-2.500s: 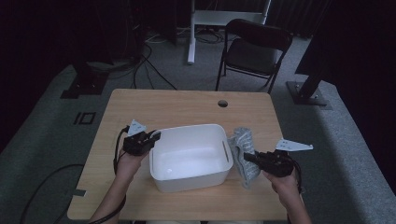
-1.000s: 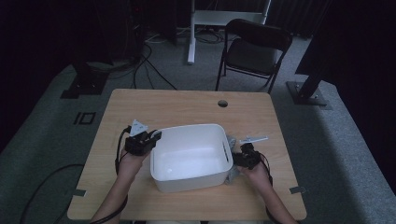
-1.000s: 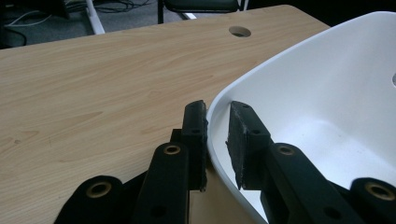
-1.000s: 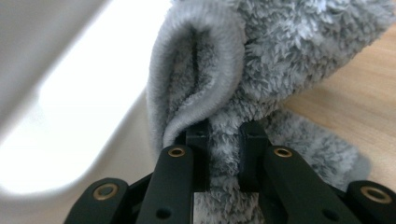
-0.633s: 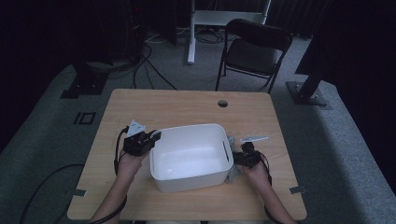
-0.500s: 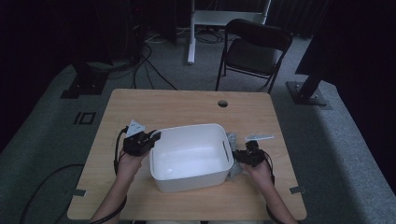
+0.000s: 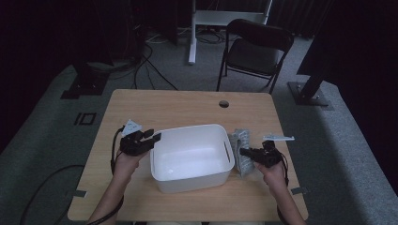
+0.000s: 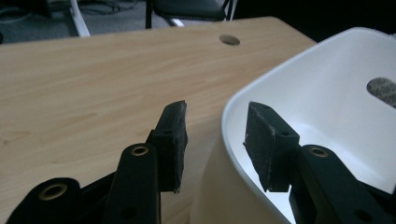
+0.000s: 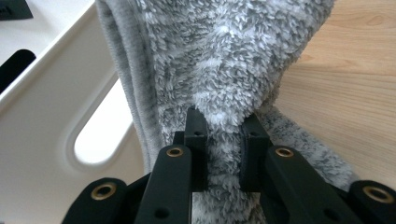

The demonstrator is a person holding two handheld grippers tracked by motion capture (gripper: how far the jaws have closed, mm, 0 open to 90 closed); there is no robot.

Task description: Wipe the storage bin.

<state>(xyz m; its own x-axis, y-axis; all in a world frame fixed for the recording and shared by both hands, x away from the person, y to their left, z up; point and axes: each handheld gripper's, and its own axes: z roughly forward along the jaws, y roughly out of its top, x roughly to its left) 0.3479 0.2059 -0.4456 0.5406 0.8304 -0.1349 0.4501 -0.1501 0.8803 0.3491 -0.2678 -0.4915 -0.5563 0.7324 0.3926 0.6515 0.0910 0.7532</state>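
A white plastic tub (image 7: 191, 177) stands mid-table. My left gripper (image 7: 154, 138) is open and straddles the tub's left rim (image 8: 280, 70): in the left gripper view (image 8: 214, 140) one pad is outside the wall and the other inside. A grey fluffy cloth (image 7: 240, 146) lies bunched against the tub's right wall. My right gripper (image 7: 245, 152) is shut on a fold of that cloth (image 9: 224, 56), with both pads of the gripper (image 9: 223, 135) pressed into the pile beside the tub's handle slot (image 9: 100, 135).
The wooden table (image 7: 178, 108) has a cable hole (image 7: 224, 103) near its far edge, and bare wood lies beyond the tub. A black folding chair (image 7: 256, 51) and a white stand leg (image 7: 192, 33) are behind the table. Cables trail on the floor at left.
The right gripper came in leftwards from the table's right side to the cloth by the tub and has shut on it. The left gripper and tub have not moved.
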